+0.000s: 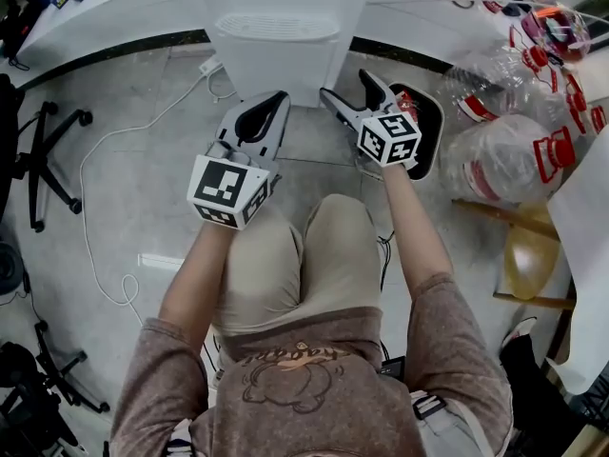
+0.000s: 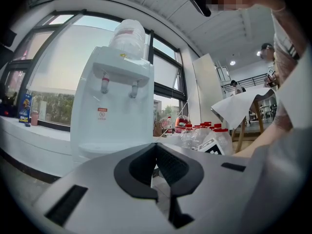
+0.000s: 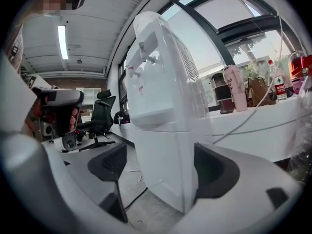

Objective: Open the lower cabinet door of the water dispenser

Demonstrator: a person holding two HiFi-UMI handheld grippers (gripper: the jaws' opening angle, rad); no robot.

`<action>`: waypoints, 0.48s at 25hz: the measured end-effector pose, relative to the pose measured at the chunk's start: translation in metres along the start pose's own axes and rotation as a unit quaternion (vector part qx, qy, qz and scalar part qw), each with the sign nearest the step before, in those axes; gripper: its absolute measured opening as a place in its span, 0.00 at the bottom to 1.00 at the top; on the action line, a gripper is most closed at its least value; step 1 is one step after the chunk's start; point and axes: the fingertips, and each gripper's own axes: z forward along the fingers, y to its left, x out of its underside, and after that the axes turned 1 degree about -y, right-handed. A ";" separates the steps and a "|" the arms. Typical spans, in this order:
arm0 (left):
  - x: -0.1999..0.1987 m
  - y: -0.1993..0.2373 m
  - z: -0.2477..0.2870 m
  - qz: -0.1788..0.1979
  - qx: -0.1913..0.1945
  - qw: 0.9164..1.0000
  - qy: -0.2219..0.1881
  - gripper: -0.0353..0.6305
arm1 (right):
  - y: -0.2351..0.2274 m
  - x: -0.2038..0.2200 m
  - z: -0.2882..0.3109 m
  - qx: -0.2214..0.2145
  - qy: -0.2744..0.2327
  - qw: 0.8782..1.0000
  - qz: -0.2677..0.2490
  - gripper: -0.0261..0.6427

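The white water dispenser (image 1: 281,36) stands straight ahead on the floor, and its lower cabinet door (image 1: 276,72) looks closed. My left gripper (image 1: 279,98) is shut and empty, pointing at the cabinet front from a short way off. In the left gripper view the dispenser (image 2: 114,101) rises beyond the closed left gripper (image 2: 157,147). My right gripper (image 1: 349,89) is open just off the cabinet's right corner. In the right gripper view the lower cabinet (image 3: 165,165) shows between the wide-apart pads (image 3: 109,162) of the right gripper (image 3: 156,167), with nothing held. I cannot tell whether a fingertip touches the cabinet.
Bagged water bottles with red caps (image 1: 504,150) lie on the floor to the right, beside a black mat (image 1: 430,127) and a wooden stool (image 1: 528,255). A white cable (image 1: 95,208) loops over the tiles on the left, near a chair base (image 1: 43,160). The person's knees are below the grippers.
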 end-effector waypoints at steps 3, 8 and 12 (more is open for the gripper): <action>0.002 -0.003 0.000 0.015 0.009 1.000 0.007 0.07 | -0.012 0.007 0.019 0.001 0.011 1.000 -0.003 0.66; 0.004 -0.001 0.000 0.013 0.015 1.000 0.006 0.07 | -0.032 0.016 0.045 0.006 0.022 1.000 -0.003 0.66; 0.006 0.003 0.001 0.005 0.014 1.000 0.007 0.07 | -0.047 0.022 0.062 0.018 0.028 0.999 0.003 0.65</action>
